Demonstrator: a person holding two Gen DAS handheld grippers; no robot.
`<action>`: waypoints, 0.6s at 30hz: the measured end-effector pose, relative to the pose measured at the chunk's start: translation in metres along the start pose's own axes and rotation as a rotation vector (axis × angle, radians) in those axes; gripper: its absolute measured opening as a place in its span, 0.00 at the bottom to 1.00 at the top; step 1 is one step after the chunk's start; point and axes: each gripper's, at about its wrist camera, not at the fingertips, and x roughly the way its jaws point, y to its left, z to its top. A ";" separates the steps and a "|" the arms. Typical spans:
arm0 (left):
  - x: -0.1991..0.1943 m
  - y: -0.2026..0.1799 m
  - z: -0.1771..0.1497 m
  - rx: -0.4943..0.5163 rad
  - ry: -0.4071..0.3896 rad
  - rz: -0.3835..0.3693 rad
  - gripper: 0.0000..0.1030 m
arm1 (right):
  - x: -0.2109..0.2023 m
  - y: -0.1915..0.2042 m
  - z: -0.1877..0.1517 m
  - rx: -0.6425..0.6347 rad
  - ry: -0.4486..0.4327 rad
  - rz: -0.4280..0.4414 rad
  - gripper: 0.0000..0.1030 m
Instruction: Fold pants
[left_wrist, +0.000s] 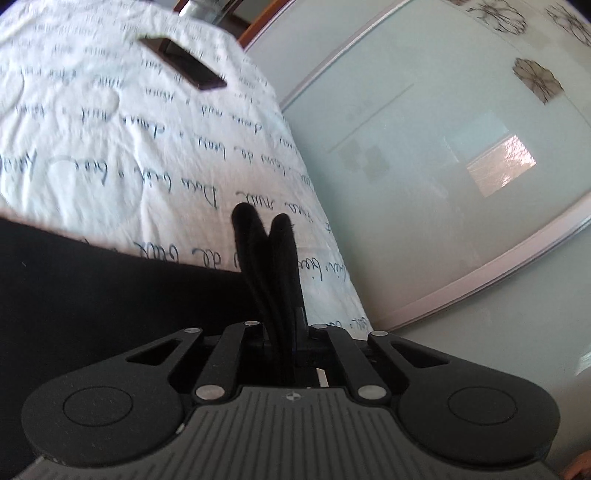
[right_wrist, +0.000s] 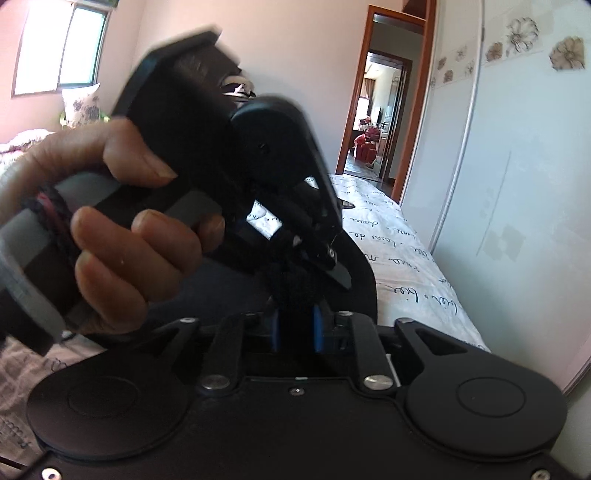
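While both hold folded black pants (left_wrist: 92, 295): my left gripper (left_wrist: 275, 295) and right gripper (right_wrist: 295, 291) clamp fabric; I should keep edges level over bedspread (left_wrist: 129, 147).

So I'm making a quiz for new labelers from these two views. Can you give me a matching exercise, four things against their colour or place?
Things:
1. pants
2. bedspread
3. phone
4. left hand

Descriptions:
A. white with handwriting print
B. black, pinched in both jaws
C. gripping the other gripper's handle
D. lying flat on the bed, far end

Pairs: 1-B, 2-A, 3-D, 4-C
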 end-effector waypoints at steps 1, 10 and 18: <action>-0.004 -0.002 0.000 0.018 -0.011 0.016 0.06 | 0.002 0.004 0.000 -0.024 0.000 -0.015 0.22; -0.050 0.006 -0.003 0.116 -0.096 0.188 0.04 | -0.003 0.042 0.010 -0.161 -0.042 -0.025 0.12; -0.093 0.035 0.003 0.165 -0.156 0.341 0.04 | 0.001 0.078 0.025 -0.172 -0.091 0.127 0.11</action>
